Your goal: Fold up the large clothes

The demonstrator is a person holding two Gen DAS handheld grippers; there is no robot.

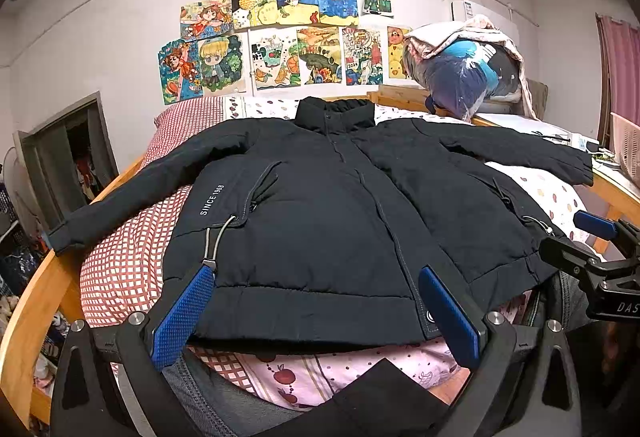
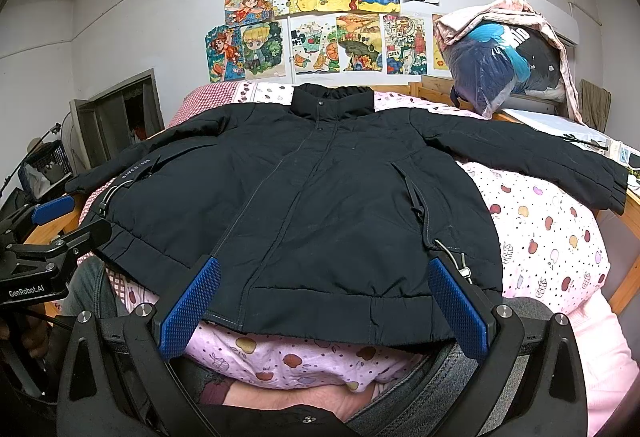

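A black padded jacket (image 1: 320, 205) (image 2: 340, 197) lies front up on the bed, zipped, collar at the far end and both sleeves spread out to the sides. White lettering runs along its left chest. My left gripper (image 1: 316, 301) hovers open over the near hem, left of the zip, its blue pads (image 1: 184, 313) wide apart with nothing between them. My right gripper (image 2: 326, 301) is open too, over the hem's right half, beside a drawcord toggle (image 2: 464, 271). Each gripper shows at the edge of the other's view: right gripper (image 1: 580, 237), left gripper (image 2: 68, 221).
The bed has a wooden frame (image 1: 36, 297), a red checked quilt (image 1: 120, 269) and a pink fruit-print quilt (image 2: 552, 237). A bagged bundle of clothes (image 2: 500, 65) sits at the back right, a pink basket (image 1: 628, 149) at the right. A person's jeans-clad legs (image 2: 480, 369) are at the near edge.
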